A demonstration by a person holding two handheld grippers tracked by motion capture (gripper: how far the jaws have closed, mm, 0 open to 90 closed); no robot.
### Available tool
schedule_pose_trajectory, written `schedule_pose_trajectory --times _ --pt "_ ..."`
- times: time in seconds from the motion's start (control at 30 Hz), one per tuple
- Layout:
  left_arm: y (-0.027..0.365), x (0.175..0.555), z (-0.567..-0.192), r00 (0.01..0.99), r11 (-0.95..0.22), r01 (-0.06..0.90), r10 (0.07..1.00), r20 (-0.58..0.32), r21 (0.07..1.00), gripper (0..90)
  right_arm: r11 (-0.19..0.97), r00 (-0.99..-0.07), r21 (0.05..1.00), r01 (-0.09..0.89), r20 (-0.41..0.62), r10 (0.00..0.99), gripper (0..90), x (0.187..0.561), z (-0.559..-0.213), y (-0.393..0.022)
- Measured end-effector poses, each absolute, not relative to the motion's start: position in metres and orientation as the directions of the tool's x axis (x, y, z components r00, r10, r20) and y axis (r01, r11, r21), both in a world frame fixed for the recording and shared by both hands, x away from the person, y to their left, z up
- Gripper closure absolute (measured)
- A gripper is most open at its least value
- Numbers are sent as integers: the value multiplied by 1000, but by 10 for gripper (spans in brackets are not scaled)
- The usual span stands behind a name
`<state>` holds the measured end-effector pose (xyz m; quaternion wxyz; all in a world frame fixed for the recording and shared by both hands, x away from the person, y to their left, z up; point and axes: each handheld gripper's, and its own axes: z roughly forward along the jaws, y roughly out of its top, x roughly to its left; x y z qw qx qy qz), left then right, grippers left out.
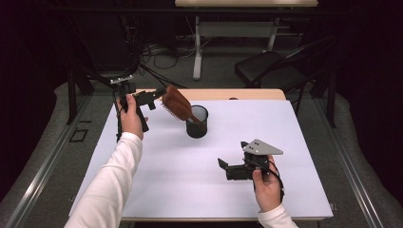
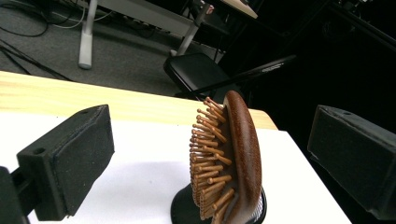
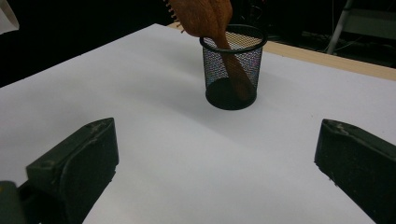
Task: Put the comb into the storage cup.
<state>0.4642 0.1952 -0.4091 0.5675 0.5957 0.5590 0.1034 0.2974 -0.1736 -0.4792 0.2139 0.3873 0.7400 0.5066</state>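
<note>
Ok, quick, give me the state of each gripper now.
Left gripper: open, jaws either side of the wooden hairbrush, not touching it.
Right gripper: open, holding nothing, over the white table.

High view looks down; both gripper views closely face the hairbrush (image 2: 233,158) in its mesh cup (image 3: 232,70).

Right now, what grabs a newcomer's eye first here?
The brown wooden hairbrush standing handle-down and leaning in the black mesh cup, near the back of the white table cover. The left gripper hangs open just beside the brush head. The right gripper rests open nearer the front, aimed at the cup.
</note>
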Motion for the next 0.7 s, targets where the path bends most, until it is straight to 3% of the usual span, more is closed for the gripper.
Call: schedule_pose_trajectory --times 0.37,0.7 --pt "207 458 -406 381 214 554 794 -473 805 4 187 -605 914 359 76 793 0 298 -479 -174" --pt "211 446 -398 442 78 546 819 -366 834 4 191 -608 914 359 73 791 0 299 -479 -174"
